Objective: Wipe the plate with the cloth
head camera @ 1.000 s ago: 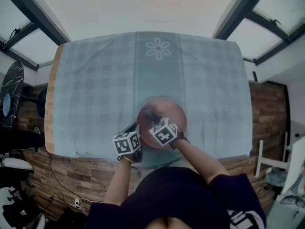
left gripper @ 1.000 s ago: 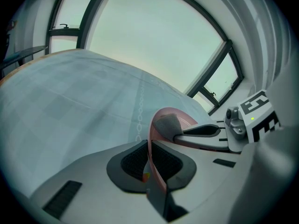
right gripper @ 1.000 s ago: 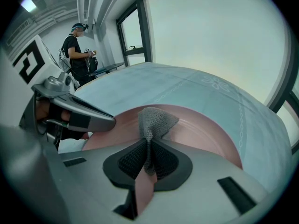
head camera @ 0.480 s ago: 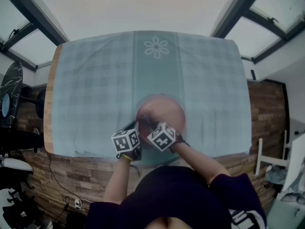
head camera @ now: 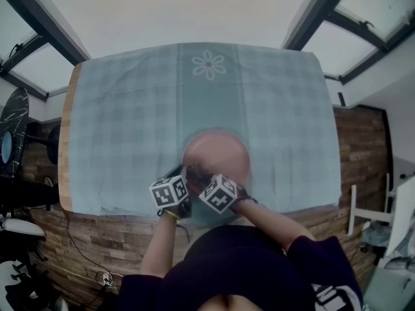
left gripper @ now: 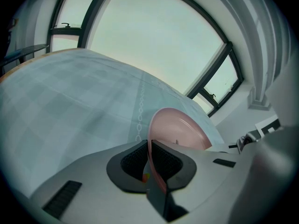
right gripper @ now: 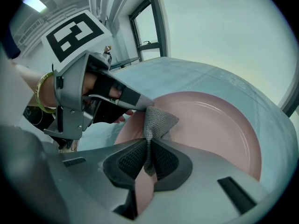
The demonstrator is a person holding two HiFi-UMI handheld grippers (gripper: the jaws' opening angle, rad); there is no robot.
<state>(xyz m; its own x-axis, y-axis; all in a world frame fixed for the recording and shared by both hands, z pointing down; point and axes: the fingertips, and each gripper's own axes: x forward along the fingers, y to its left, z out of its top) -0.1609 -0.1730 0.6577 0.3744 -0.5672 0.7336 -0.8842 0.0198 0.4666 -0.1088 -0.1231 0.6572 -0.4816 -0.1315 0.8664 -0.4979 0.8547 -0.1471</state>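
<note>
Checked blue-green tablecloth (head camera: 130, 122) covers table. Pink plate (head camera: 220, 154) lies on it, face up, centred near front edge. Left gripper (left gripper: 149, 161): jaws nearly closed, clamping plate's near rim. Right gripper (right gripper: 148, 161): jaws pinching grey cloth (right gripper: 158, 120). Cloth's long axis runs along jaws; bunched end rests on plate's face, beside left gripper's tip.

Likely a home dining room: a checked, flower-print tablecloth (head camera: 130, 122), dark-framed windows (head camera: 373, 44) at two o'clock, wood planking (head camera: 363, 154) at three.
</note>
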